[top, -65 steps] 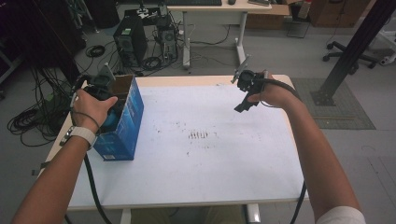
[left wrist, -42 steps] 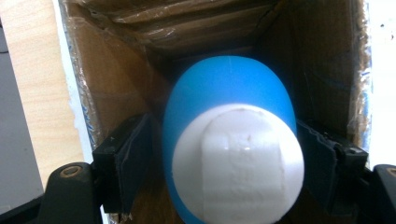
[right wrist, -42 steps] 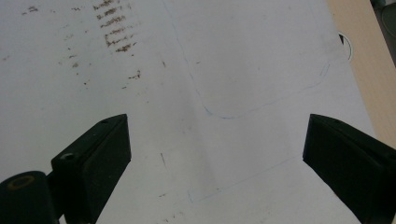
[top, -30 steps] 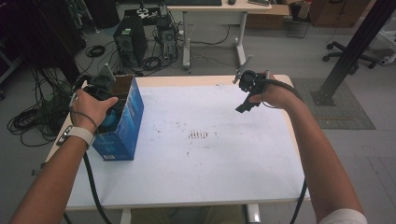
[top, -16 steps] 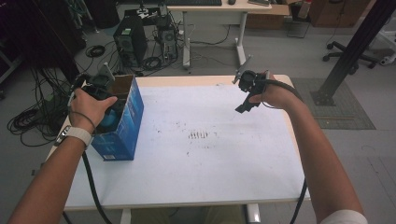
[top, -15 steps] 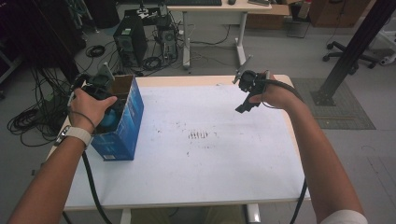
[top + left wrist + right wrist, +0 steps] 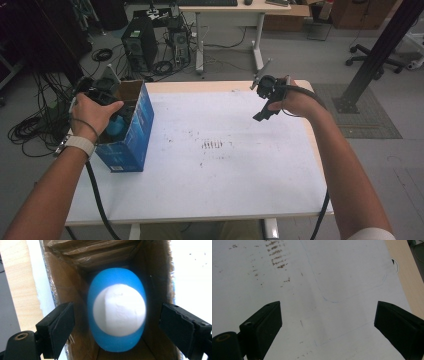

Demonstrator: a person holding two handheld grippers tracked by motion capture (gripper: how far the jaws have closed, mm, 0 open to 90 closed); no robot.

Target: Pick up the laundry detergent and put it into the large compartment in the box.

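A blue cardboard box (image 7: 131, 142) stands open-topped at the table's left edge. Inside it lies a blue egg-shaped object (image 7: 116, 312) with a large white patch; its blue top peeks out in the high view (image 7: 115, 125). My left gripper (image 7: 117, 330) hovers above the box mouth, open, its jaws spread wider than the object and not touching it. In the high view the left gripper (image 7: 102, 92) sits under the person's left hand. My right gripper (image 7: 261, 114) hangs open over the back right of the table, and in its own view the right gripper (image 7: 327, 327) has nothing between its jaws.
The white table (image 7: 225, 180) has dark smudges (image 7: 214, 145) at its middle and faint blue pen lines (image 7: 342, 298). Its wooden right edge (image 7: 404, 277) is near the right gripper. Behind the table are a computer tower (image 7: 140, 45), floor cables (image 7: 35, 130), a desk (image 7: 235, 10) and a black post (image 7: 380, 50).
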